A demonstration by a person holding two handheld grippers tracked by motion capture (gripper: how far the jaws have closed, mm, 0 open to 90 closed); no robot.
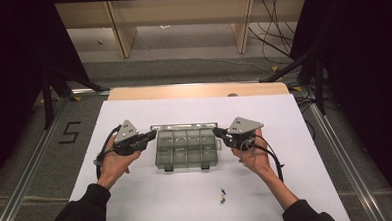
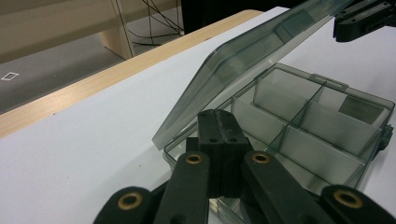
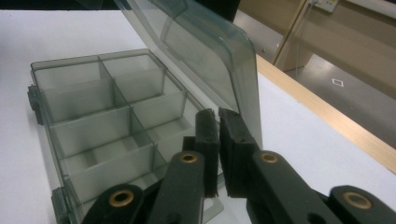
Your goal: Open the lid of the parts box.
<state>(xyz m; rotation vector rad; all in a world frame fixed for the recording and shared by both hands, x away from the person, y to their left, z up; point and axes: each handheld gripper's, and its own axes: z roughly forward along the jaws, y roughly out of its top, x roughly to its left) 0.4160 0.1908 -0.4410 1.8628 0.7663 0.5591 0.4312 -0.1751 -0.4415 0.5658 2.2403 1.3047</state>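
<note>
Mid-worktop, nearer the far edge: compartment box (image 1: 187,148) with lid (image 2: 252,60) raised; left gripper (image 1: 150,137) pressed shut and empty, right gripper (image 3: 218,122) barely parted, holding nothing; best to lift evenly from both ends.

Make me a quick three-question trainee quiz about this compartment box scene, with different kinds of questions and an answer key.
1. True or false: the lid of the smoky translucent plastic compartment box is raised.
2. Which gripper's jaws are pressed fully together, with no gap: the left gripper or the right gripper?
3. Multiple choice: the small coloured bits lie where? A. inside a compartment; B. on the white table sheet, on the person's side of the box; C. between the left jaws.

Key: 1 true. 2 left gripper; the right shows a narrow gap. 3 B.
</note>
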